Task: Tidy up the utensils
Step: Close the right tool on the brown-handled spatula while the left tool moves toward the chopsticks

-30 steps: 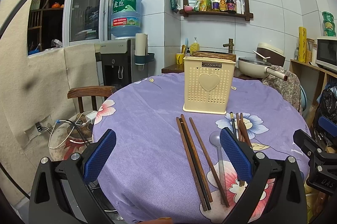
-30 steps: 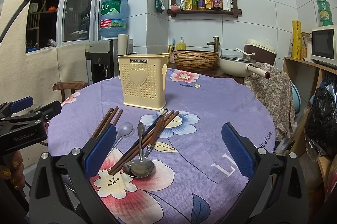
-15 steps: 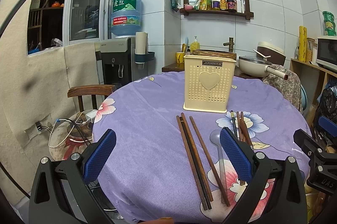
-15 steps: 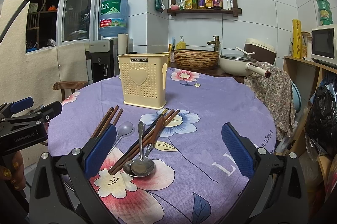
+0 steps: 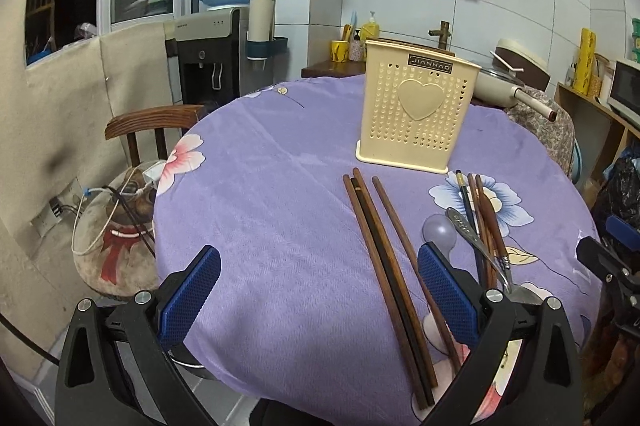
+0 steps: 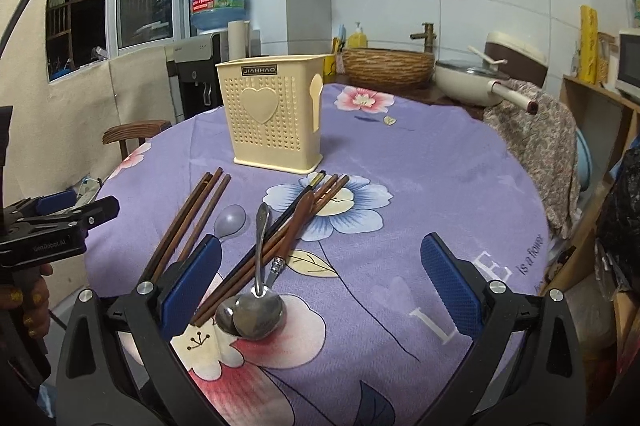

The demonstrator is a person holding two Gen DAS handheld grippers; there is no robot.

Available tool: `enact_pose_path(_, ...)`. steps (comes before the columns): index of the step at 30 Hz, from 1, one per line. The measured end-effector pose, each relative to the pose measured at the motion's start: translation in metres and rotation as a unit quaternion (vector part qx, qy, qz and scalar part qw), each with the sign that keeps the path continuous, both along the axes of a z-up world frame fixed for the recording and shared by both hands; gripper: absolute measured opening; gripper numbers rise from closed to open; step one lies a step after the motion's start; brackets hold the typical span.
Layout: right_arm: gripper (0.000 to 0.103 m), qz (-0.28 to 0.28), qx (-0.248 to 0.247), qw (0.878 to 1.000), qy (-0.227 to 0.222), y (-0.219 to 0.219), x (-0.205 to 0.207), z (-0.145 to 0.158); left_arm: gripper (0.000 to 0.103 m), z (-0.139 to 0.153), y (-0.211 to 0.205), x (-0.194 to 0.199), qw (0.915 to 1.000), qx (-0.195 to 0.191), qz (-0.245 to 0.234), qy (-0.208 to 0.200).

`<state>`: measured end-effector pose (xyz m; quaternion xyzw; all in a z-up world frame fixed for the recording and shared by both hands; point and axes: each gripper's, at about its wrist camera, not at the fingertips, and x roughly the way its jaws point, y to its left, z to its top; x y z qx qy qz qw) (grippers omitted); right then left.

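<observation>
Both claws are hanging wide open and gripping nothing: left claw (image 5: 319, 292) is hovering over the near edge of the desk (image 5: 260, 218), right claw (image 6: 320, 286) is hovering over the spoons. Nothing is sitting in the holder as far as the views show, so the task is reading as barely begun.

Between the left claw's pads, toward 1 o'clock, three brown chopsticks (image 5: 384, 250) are lying loose, running off toward 12. Just past its right pad at 2 o'clock, a grey plastic spoon (image 5: 439, 229) is lying flat. At 10 o'clock from the right claw's middle, a metal spoon (image 6: 256, 300) is resting across a mixed bundle of chopsticks (image 6: 304, 214). Farther out at 11 o'clock, the cream utensil holder (image 6: 272, 110) is standing upright, apart from everything. All utensils are waiting to go in.
</observation>
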<state>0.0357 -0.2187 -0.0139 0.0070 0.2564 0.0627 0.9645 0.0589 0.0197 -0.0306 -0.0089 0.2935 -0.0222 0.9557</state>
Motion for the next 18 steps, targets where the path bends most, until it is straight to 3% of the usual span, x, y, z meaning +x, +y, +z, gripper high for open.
enact_pose_path(6, 0.080, 0.026, -0.001, 0.999, 0.044, 0.007, 0.037, -0.005, 0.093, 0.001, -0.002, 0.031, 0.9991, -0.004, -0.025, 0.033)
enact_pose_path(12, 0.058, 0.026, -0.005, 0.994, 0.107, 0.016, 0.084, -0.022, 0.076, -0.007, -0.006, 0.071, 0.9958, -0.007, -0.041, 0.081)
enact_pose_path(18, 0.048, 0.017, 0.025, 0.988, 0.153, 0.013, 0.116, -0.034, 0.065, -0.019, -0.010, 0.100, 0.9915, -0.008, -0.050, 0.120)
